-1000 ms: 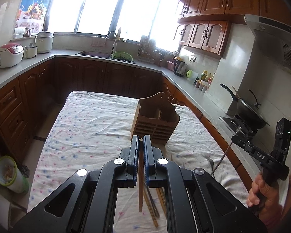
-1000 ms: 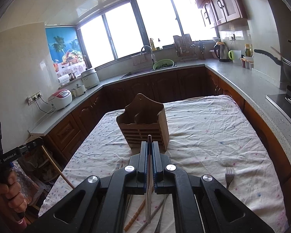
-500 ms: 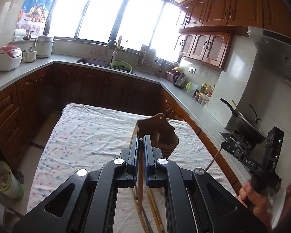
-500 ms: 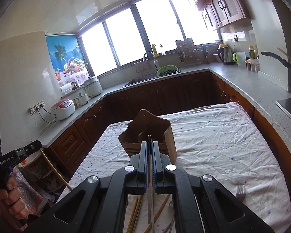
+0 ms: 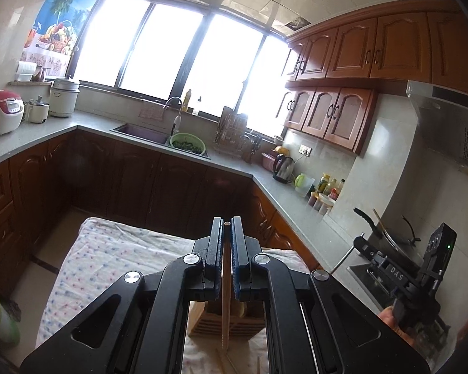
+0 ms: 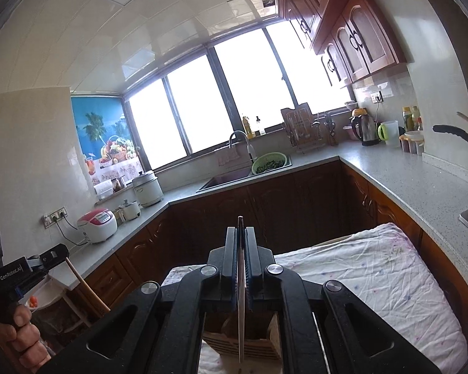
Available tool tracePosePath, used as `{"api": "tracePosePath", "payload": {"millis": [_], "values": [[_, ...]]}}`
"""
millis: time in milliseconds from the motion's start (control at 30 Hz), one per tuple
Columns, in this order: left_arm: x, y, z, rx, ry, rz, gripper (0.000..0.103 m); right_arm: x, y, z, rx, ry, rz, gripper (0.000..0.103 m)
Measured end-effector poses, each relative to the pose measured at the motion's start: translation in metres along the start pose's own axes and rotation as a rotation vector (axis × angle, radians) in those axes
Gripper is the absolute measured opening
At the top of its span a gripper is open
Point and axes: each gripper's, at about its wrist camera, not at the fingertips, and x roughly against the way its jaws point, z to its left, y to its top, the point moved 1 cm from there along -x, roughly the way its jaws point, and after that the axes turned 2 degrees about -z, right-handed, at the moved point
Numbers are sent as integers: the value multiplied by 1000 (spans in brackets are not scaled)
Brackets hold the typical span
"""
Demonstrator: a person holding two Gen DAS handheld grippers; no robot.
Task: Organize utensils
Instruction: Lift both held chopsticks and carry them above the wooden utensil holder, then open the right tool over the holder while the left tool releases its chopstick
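My left gripper is shut on a wooden chopstick that hangs down over the slatted wooden utensil holder just below it. My right gripper is shut on a thin metal utensil, a flat steel handle hanging over the same holder. The right gripper also shows at the right of the left wrist view, with the metal handle slanting down. The left gripper shows at the left of the right wrist view, with its chopstick. More chopsticks lie on the cloth below.
The holder stands on a table under a white dotted cloth. Brown cabinets and grey counters ring the table. A sink, rice cookers, a kettle and a wok stand on the counters.
Both grippers have risen and tilted upward while moving in over the holder. The holder has slid from mid-frame to the bottom edge in both views. Both stay shut on their utensils.
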Motion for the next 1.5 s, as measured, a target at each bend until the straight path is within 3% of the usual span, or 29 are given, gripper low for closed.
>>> {"api": "tracePosePath", "payload": {"millis": [133, 267, 600, 767, 1267, 1333, 1367, 1433, 1467, 1500], "values": [[-35, 9, 3, 13, 16, -23, 4, -24, 9, 0, 17, -17, -23, 4], [-71, 2, 13, 59, 25, -18, 4, -48, -4, -6, 24, -35, -27, 4], [-133, -58, 36, 126, 71, 6, 4, -83, -62, -35, -60, -52, -47, 4], [-142, -78, 33, 91, 91, 17, 4, -91, -78, -40, -78, -58, -35, 4], [-145, -74, 34, 54, 85, 56, 5, -101, -79, -52, -88, -70, 35, 5], [-145, -74, 33, 47, 93, 63, 8, -99, -78, -53, -96, -64, 40, 5], [-145, -74, 33, 47, 96, 66, 10, -99, -78, -52, -94, -60, 46, 10], [-142, -74, 34, 56, 100, 69, 36, -98, -76, -53, -100, -65, 56, 11], [-139, -74, 35, 59, 107, 65, 42, -97, -77, -54, -106, -71, 61, 16], [-136, -75, 35, 60, 115, 61, 46, -96, -76, -55, -112, -74, 65, 28]]}}
